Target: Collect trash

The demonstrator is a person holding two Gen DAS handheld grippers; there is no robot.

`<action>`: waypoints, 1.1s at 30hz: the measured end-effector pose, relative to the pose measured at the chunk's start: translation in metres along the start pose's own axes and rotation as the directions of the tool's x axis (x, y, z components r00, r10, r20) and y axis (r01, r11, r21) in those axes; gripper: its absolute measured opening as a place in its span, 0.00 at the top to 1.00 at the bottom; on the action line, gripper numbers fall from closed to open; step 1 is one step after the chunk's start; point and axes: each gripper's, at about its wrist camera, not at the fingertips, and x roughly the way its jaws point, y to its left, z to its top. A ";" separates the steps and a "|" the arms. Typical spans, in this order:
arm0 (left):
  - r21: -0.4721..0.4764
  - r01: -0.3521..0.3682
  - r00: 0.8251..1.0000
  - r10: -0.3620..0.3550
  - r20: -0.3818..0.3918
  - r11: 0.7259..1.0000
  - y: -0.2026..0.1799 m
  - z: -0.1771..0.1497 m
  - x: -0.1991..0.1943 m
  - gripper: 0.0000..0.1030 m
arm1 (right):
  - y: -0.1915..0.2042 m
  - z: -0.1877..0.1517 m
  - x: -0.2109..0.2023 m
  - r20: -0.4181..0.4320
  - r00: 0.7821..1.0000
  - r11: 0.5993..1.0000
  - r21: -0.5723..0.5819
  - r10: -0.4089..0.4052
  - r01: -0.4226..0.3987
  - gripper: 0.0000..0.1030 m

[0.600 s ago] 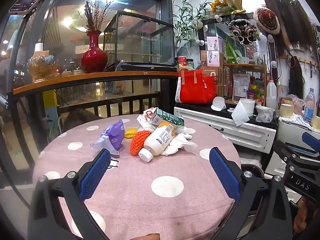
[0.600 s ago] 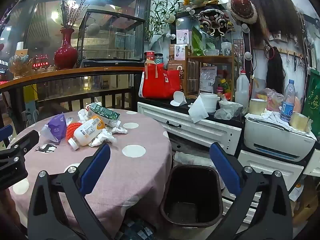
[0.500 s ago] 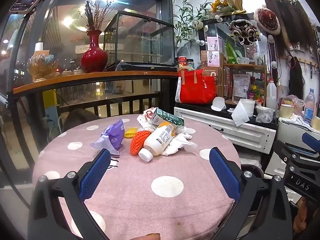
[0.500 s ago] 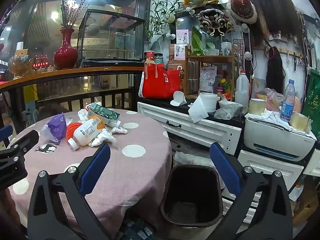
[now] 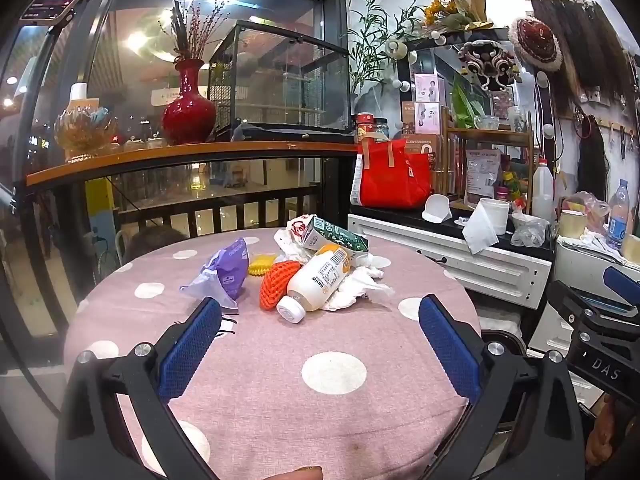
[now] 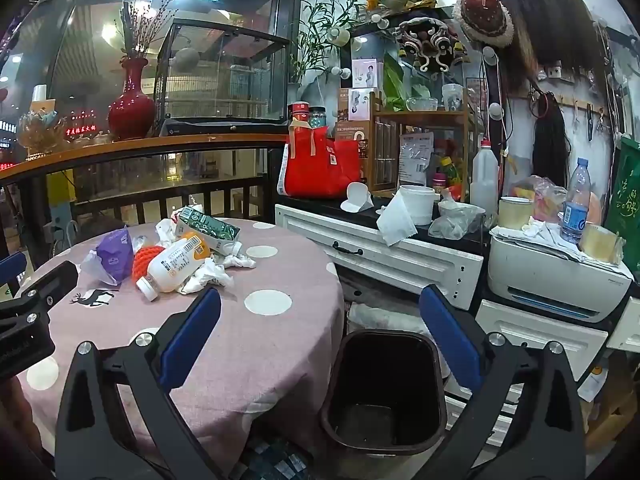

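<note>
The letters "DAS" stood in white on the black right gripper [image 5: 600, 364] body at four o'clock in the left wrist view. Print on the white bottle [image 5: 318, 280] was perhaps a label, unreadable.

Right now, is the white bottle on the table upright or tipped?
Tipped. The white bottle lies on its side on the crumpled tissues, cap toward the camera, leaning against the orange foam net.
</note>
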 end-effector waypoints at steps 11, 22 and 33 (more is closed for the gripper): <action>-0.004 0.000 1.000 0.000 0.000 1.000 -0.001 0.002 0.000 0.05 | -0.001 -0.001 0.002 -0.001 1.000 1.000 0.003 -0.003 0.003 0.04; -0.015 -0.001 1.000 0.000 -0.012 1.000 0.004 -0.002 0.003 0.05 | -0.002 -0.001 0.002 -0.009 1.000 1.000 0.007 -0.003 0.003 0.04; -0.015 -0.001 1.000 0.001 -0.016 1.000 0.003 -0.003 0.003 0.05 | -0.001 -0.002 0.005 -0.017 1.000 1.000 0.004 -0.003 0.003 0.04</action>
